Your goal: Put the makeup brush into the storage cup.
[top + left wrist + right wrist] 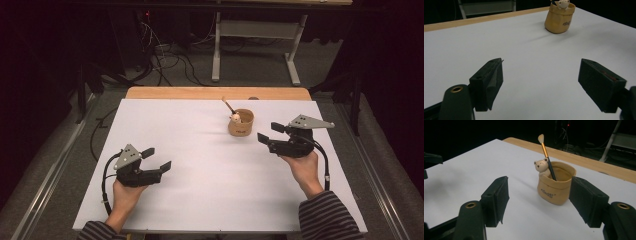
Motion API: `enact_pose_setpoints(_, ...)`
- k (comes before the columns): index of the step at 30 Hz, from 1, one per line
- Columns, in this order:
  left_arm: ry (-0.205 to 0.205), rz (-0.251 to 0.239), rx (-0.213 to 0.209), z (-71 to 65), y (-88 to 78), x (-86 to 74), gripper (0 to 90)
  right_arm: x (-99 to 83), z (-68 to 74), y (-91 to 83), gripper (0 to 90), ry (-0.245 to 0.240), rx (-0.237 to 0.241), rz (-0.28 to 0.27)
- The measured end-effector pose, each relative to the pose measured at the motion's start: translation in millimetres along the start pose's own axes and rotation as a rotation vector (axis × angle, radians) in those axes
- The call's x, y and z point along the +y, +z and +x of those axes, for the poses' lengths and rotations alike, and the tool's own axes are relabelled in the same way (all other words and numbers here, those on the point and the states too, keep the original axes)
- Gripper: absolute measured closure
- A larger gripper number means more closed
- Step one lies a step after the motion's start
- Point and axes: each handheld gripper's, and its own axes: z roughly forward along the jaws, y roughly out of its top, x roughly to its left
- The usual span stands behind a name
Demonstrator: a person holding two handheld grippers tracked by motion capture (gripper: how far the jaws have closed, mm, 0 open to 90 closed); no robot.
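Note:
A tan pot (241, 123) with a small bear figure on its rim stands on the white table sheet (200, 175), right of centre toward the back. A paintbrush (229, 105) leans in it, bristles up. My right gripper (267, 133) hovers open just right of the pot, jaws pointing left at it; in the right gripper view (544, 202) the pot (554, 186) and brush (546, 151) lie just beyond the jaws. My left gripper (155, 159) is open near the front left, nothing between its jaws (541, 85); the pot (560, 17) stands far ahead.
The table's wooden far edge (215, 93) shows beyond the white sheet. Behind it on the floor are a grey desk frame (255, 45) and loose cables (170, 60). Dark surroundings flank both sides.

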Motion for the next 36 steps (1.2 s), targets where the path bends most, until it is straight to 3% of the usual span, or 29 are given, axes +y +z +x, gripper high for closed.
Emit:
enact_pose_setpoints(14,-0.005,-0.005,0.002,-0.2,-0.4,-0.1,20.8,-6.5,12.9,-13.1,33.9,-0.014,0.036,-0.014)
enact_pose_setpoints(36,-0.007,-0.008,0.001,0.1,-0.9,0.0,20.9,-23.2,20.5,-29.1,33.6,-0.010,0.048,-0.014)
